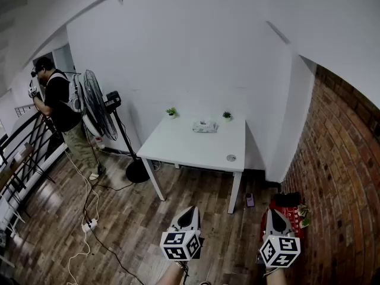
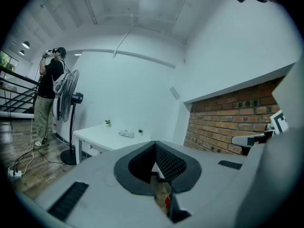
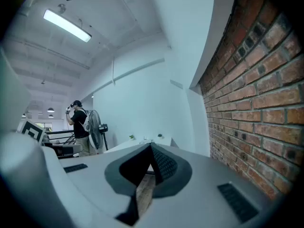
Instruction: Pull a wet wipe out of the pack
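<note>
Head view: a plain white rectangular surface [image 1: 178, 146] on slim white legs sits against a smooth white wall, with lots of open wood-plank floor [image 1: 136, 236] in front of it. The wet wipe pack [image 1: 205, 126], soft and crinkly-looking, lies flat near the far edge, clear of the other things. There are two tiny potted plants, one at the far left corner [image 1: 171, 111] and one just right of the pack [image 1: 227, 116]. One small round disc [image 1: 231, 158] sits near the front right edge. The left gripper [image 1: 189, 210] and right gripper [image 1: 274, 212] are both down at the bottom, well apart from the surface, and each has one marker cube. A rough red brick wall [image 1: 338, 177] runs along the right. One pedestal fan [image 1: 98, 105] stands left of the surface, and one person [image 1: 59, 103] is beyond it by a black railing.

Left gripper view: the dark ribbed jaws are pressed together tip to tip with nothing between them. The pack is tiny on the white surface off in the distance.

Right gripper view: same deal, the jaws are together and empty. The brick is close on the right, and the surface is far ahead past the tips.
</note>
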Demonstrator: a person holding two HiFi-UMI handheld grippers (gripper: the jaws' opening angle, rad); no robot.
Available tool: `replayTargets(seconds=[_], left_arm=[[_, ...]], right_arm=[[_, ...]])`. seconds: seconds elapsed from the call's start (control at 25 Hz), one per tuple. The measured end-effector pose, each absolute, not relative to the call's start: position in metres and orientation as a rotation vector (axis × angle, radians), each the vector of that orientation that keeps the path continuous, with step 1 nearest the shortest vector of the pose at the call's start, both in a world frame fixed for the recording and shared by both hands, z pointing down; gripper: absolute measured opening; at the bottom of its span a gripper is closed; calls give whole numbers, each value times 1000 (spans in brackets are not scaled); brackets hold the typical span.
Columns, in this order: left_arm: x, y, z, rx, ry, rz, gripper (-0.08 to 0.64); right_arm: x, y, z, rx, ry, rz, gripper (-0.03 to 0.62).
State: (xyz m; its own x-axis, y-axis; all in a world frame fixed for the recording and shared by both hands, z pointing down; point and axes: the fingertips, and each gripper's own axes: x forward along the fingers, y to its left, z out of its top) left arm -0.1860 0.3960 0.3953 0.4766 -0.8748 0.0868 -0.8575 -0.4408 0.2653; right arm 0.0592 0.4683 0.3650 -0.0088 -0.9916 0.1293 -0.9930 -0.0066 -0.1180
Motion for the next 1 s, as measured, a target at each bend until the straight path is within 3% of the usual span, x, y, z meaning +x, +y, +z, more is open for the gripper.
replayTargets(seconds=[1.0], left_arm=[[-184,386,410,2437,-1525,60,2]], right_arm=[[67,462,380,2231,-2219,416,2]])
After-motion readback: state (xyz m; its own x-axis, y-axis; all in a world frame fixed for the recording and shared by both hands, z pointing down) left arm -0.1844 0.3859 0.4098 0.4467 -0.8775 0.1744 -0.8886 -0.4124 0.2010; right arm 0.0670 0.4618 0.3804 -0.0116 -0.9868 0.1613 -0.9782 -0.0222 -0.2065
